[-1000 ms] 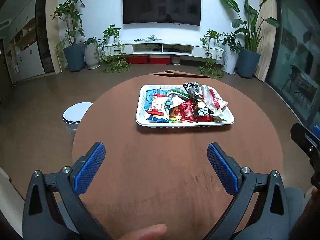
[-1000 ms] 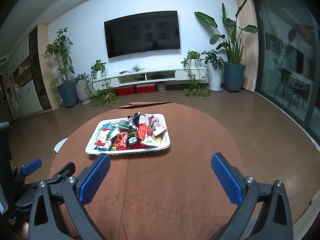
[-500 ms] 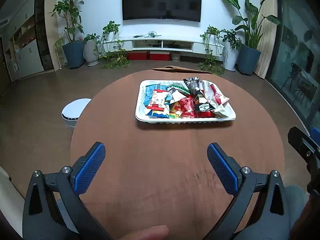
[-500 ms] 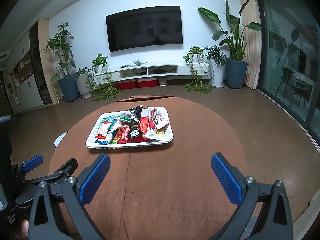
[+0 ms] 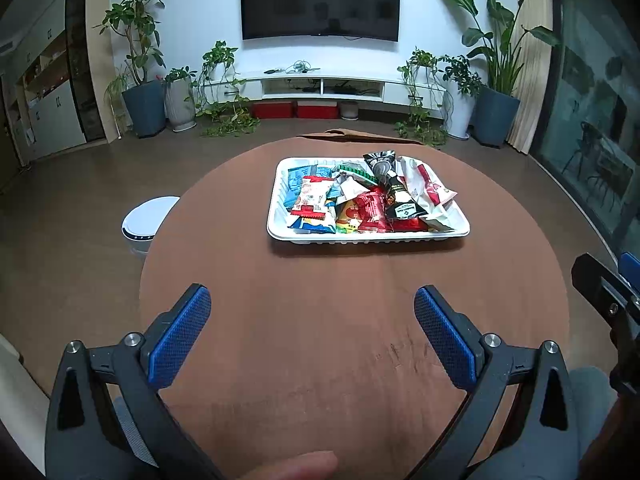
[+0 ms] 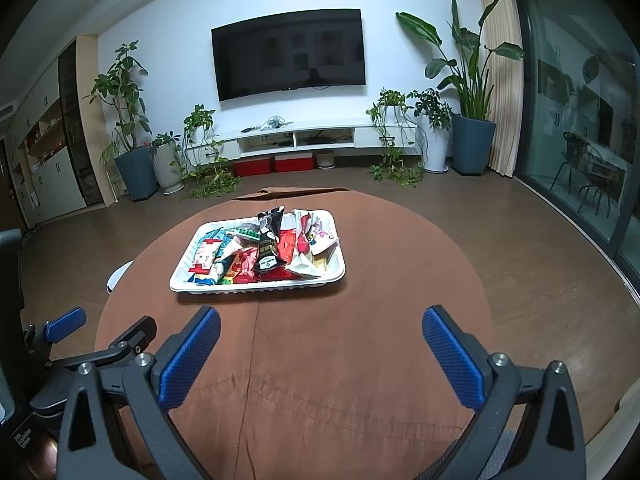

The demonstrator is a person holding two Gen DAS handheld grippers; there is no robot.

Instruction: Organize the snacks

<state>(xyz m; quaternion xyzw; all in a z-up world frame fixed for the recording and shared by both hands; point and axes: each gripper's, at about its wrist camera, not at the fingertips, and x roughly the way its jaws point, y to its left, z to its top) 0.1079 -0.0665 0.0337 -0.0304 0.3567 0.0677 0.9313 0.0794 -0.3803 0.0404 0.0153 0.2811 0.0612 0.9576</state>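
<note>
A round brown table (image 5: 320, 320) carries a white tray (image 5: 280, 236) heaped with snack packets (image 5: 372, 196) toward its far side, while the left gripper (image 5: 312, 312) and right gripper (image 6: 320, 336) hover nearer, both spread wide and empty.

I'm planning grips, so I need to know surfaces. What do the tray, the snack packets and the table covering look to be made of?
White tray: probably thin moulded plastic or foam, matte, with a ribbed rim. Snack packets: printed plastic film or foil, glossy and crinkled, catching light. Brown table covering: seemingly matte fabric, with stitched seams and soft folds.
</note>
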